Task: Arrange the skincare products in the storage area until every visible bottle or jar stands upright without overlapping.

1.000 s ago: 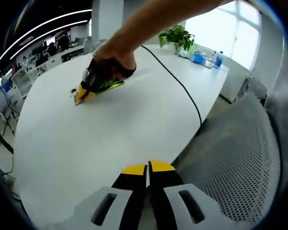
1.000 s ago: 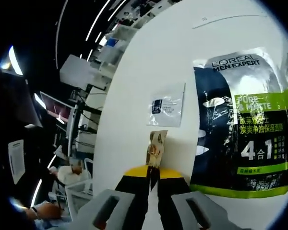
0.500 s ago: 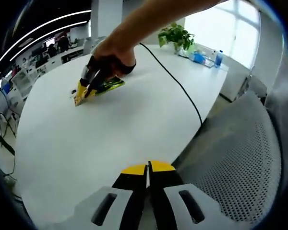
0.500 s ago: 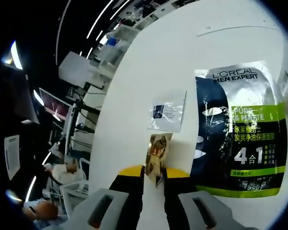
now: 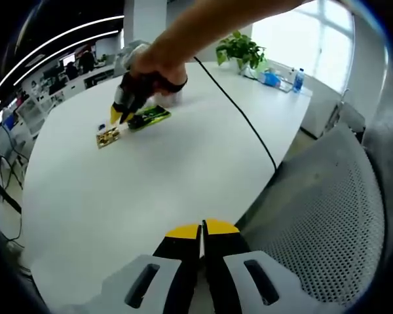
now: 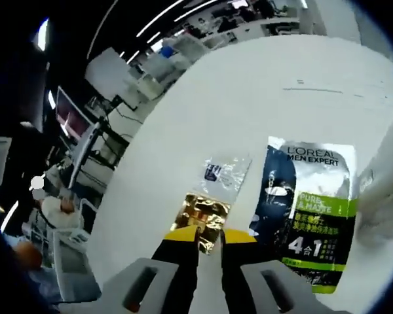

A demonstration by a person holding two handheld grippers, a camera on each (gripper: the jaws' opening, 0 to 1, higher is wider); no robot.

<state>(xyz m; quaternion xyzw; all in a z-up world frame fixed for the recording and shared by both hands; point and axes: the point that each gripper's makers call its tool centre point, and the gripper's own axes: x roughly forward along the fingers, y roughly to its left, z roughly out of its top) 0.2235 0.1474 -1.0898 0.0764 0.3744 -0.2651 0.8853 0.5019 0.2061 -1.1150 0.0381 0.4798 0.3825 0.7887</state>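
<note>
Sachets laid flat on white table (image 6: 249,85): gold sachet (image 6: 203,216) just beyond right gripper (image 6: 209,237), jaws parted, nothing pinched; clear sachet (image 6: 226,175) beside it, L'Oreal Men Expert mask pack (image 6: 314,209) alongside, none overlapping. Left gripper (image 5: 202,230) parked at table edge near mesh chair (image 5: 327,222), jaws pressed together, empty.

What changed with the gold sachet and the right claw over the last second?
The right claw opened and let go of the gold sachet, which now lies flat on the white table, and the claw lifted away. The L'Oreal pack, clear sachet and shut left claw stayed put.
</note>
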